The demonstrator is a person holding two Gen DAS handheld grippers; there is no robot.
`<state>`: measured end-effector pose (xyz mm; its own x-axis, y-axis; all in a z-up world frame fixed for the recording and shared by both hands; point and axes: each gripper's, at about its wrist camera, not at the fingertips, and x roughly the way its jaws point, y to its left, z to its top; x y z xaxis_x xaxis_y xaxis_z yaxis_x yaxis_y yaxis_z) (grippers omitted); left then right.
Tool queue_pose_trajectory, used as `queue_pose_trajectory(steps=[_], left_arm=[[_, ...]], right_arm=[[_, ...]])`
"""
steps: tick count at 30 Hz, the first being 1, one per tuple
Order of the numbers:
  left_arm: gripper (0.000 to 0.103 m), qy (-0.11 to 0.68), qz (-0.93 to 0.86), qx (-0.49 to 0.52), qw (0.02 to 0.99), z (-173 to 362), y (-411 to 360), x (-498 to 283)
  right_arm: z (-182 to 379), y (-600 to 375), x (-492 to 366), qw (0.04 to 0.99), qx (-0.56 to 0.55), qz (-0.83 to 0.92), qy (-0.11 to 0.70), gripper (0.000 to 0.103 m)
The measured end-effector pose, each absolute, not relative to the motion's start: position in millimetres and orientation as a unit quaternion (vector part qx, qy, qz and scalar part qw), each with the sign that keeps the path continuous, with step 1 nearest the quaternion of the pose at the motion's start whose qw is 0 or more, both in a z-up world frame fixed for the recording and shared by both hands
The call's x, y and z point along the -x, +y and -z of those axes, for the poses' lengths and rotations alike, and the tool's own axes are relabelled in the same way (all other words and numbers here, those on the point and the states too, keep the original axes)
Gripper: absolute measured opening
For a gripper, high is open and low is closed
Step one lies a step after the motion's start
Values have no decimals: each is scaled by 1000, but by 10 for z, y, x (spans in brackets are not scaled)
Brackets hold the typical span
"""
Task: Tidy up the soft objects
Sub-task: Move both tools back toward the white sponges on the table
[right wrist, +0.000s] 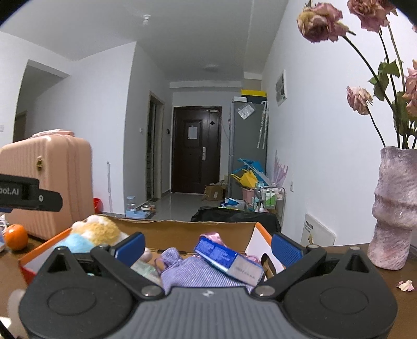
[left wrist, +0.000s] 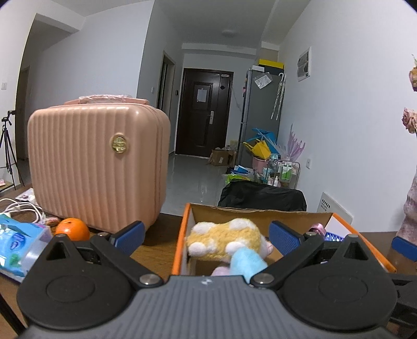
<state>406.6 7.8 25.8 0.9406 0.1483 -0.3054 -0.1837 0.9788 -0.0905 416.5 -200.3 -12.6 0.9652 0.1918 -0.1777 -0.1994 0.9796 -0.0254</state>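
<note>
Two tongs are in view, each seen from its own wrist camera, and both stand released with the blue pads spread wide and nothing between them.

Left tongs: to the far left of the left pad a blue-and-white packet lies on the bench, with white cables behind it. An orange sits just left of the left pad, in front of a ribbed pink case that stands upright on the bench. Ahead of the tongs, between the pads, an open cardboard box with orange outer walls holds a yellow-and-white plush toy against its left wall. A light blue part of the toy points toward the camera. Behind the right pad, a pink item and a blue carton show partly inside the box. At the far right edge a blue pad of the other tongs is visible.

Right tongs: to the far left the orange rests on the bench beside the pink case; a black part of the left tool crosses in front of the case. The plush toy sits at the left end of the box, just behind the left pad. Between the pads a purple knitted cloth lies in the box, and the blue carton rests tilted on top of it. Well to the right of the right pad a mauve vase with dried roses stands on the bench, with a fallen petal in front of it.
</note>
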Motion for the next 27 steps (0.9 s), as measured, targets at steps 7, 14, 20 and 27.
queue_pose_trajectory(steps=[7,14,20,27], left_arm=[[103,156,-82,44,983,-213,188,-3797],[103,166,-84,35,982,-159,286,-3540],[103,177,-81,27,981,-121,338,-3320],[103,193,-73,20,978,-71,368,-3074]], right_arm=[[154,-1994,-3900,990,39,-111,81,103],[168,-2016,-3643,988,48,-119,81,103],[189,-2016,-3394,987,53,-126,86,103],[212,-2025,-3138,986,55,-128,96,103]])
